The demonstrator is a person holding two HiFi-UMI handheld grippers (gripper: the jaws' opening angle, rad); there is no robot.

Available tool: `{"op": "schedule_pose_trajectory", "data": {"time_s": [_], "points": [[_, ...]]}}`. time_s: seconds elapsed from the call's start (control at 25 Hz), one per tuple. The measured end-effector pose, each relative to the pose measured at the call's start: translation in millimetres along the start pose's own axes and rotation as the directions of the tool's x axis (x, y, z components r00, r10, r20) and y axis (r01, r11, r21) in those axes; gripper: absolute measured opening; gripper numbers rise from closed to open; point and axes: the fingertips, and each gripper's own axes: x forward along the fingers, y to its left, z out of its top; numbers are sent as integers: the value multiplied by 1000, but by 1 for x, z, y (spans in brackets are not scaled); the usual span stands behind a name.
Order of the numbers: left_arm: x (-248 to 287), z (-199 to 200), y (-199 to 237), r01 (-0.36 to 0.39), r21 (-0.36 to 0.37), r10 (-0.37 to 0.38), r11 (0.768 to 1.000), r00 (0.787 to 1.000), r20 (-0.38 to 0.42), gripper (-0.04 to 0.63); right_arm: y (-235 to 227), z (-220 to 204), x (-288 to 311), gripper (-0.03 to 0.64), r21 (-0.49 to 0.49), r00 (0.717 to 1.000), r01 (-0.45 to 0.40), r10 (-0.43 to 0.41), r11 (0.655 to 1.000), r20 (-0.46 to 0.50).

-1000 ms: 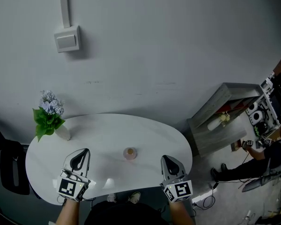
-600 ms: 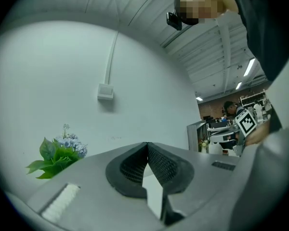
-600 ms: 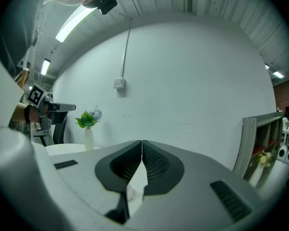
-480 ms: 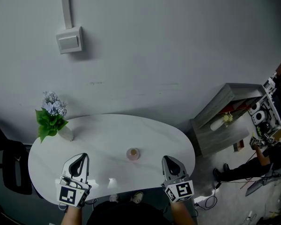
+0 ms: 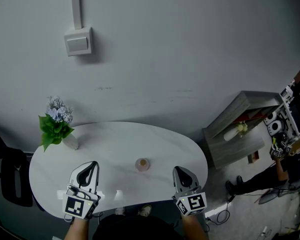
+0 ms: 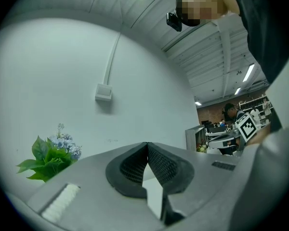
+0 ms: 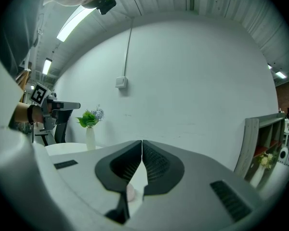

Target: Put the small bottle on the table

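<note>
The small bottle (image 5: 142, 164) is seen standing upright on the white oval surface (image 5: 120, 136), near its front edge and roughly midway between the two grippers. It is touched by neither one. The left gripper (image 5: 93, 163) is held over the front left part of the surface, and in the left gripper view its jaws are pressed tightly together with nothing caught between them. The right gripper (image 5: 178, 169) is held over the front right part, and in its own view the jaws are likewise clenched tip to tip and empty. A pale pink shape, taken to be the bottle (image 7: 130, 193), is glimpsed low down through the gap behind the right tips, beyond the jaws rather than inside them.

At the far left of the surface a white vase (image 5: 70, 142) is set by the wall, filled with green leaves and pale blue flowers (image 5: 55, 118). On the grey wall (image 5: 190, 49) above, a switch box (image 5: 78, 41) is mounted, with a conduit (image 5: 77, 6) run straight up from it. A grey cabinet (image 5: 235, 129) is seen to the right of the surface, well apart from the bottle. A dark chair (image 5: 10, 176) is partly shown at the left edge.
</note>
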Motion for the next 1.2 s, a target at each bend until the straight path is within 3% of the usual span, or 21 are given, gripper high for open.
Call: {"op": "schedule_pose_trajectory", "data": {"time_s": [0.64, 1.2], "points": [[10, 1, -7, 44, -1, -44, 999, 999, 13, 6, -3, -2, -6, 5, -26, 999, 46, -46, 999, -18], [6, -3, -8, 46, -13, -46, 999, 999, 6, 5, 3, -6, -8, 5, -21, 999, 33, -33, 999, -29]]}}
